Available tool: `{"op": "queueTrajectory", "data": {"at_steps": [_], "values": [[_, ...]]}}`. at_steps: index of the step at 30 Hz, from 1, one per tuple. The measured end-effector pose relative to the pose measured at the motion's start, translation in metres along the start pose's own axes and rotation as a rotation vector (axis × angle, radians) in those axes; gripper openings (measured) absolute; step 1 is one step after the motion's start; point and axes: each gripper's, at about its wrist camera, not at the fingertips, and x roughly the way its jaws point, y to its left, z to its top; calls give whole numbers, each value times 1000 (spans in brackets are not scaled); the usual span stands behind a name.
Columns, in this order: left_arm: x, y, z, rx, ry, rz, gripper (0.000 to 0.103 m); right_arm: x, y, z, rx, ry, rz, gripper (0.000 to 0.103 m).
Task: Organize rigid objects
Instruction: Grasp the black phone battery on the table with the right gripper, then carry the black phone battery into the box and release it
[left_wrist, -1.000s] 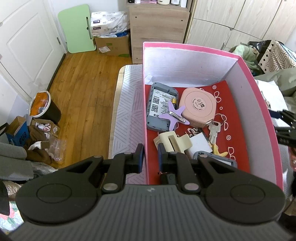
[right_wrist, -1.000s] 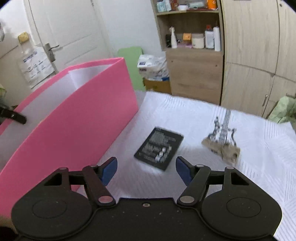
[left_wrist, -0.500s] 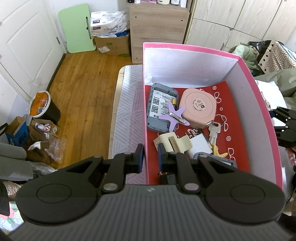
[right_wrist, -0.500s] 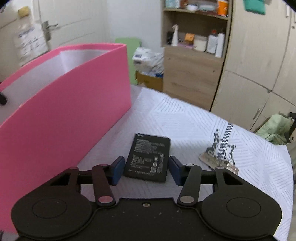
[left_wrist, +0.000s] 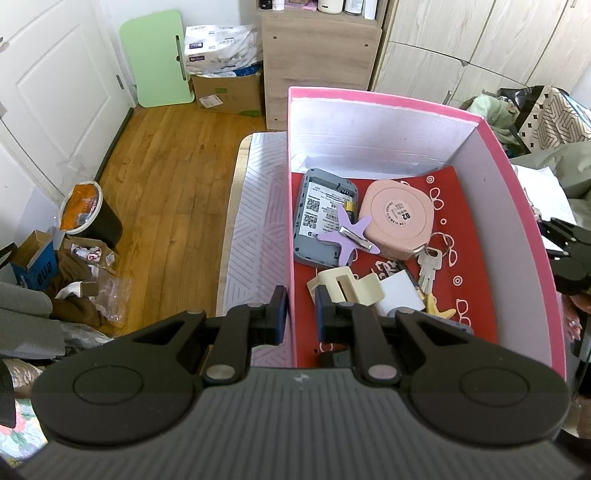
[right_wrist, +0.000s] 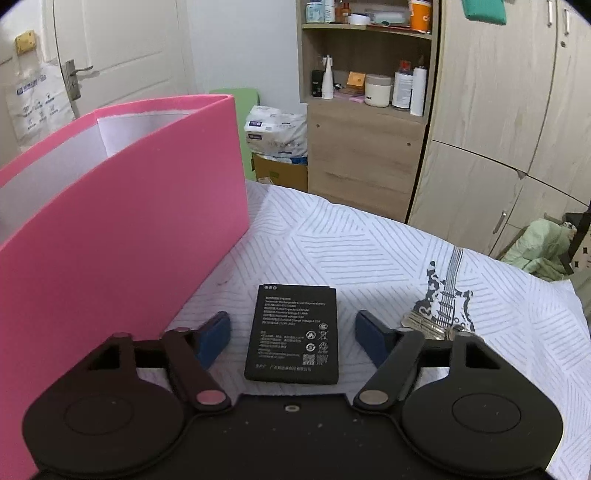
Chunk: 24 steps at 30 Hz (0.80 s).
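My left gripper (left_wrist: 299, 308) is shut on the left wall of the pink box (left_wrist: 289, 206), one finger outside and one inside. The box holds a grey router (left_wrist: 321, 218), a purple starfish clip (left_wrist: 351, 232), a pink round case (left_wrist: 400, 218), keys (left_wrist: 428, 266) and a cream claw clip (left_wrist: 347, 286). My right gripper (right_wrist: 293, 332) is open, its fingers on either side of a flat black battery (right_wrist: 295, 332) lying on the white cloth beside the pink box (right_wrist: 122, 236). The right gripper also shows in the left wrist view (left_wrist: 569, 254).
A guitar-shaped piece (right_wrist: 445, 299) lies on the cloth right of the battery. The striped cloth (right_wrist: 351, 243) covers the table. A wooden cabinet (right_wrist: 362, 151) and wardrobe (right_wrist: 498, 129) stand behind. A bin (left_wrist: 88, 214) and clutter sit on the wooden floor at left.
My right gripper has moved forward and down so that its open fingers now flank the battery. The left gripper has stayed shut on the box wall.
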Motion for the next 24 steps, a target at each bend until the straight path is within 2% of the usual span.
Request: {"op": "queueTrajectory", "data": {"at_steps": [6, 10, 16, 21, 24], "values": [[0, 0, 0, -8, -1, -4, 13, -11, -6, -6, 77, -22, 40, 54], [1, -2, 1, -4, 0, 6, 13, -29, -1, -2, 44, -80, 25, 54], [0, 1, 0, -13, -4, -8, 14, -48, 2, 11, 59, -118, 66, 54], [0, 1, 1, -7, -1, -4, 14, -66, 11, 25, -4, -189, -3, 54], [1, 1, 2, -2, 3, -4, 14, -81, 18, 40, -40, -228, 12, 54]]}}
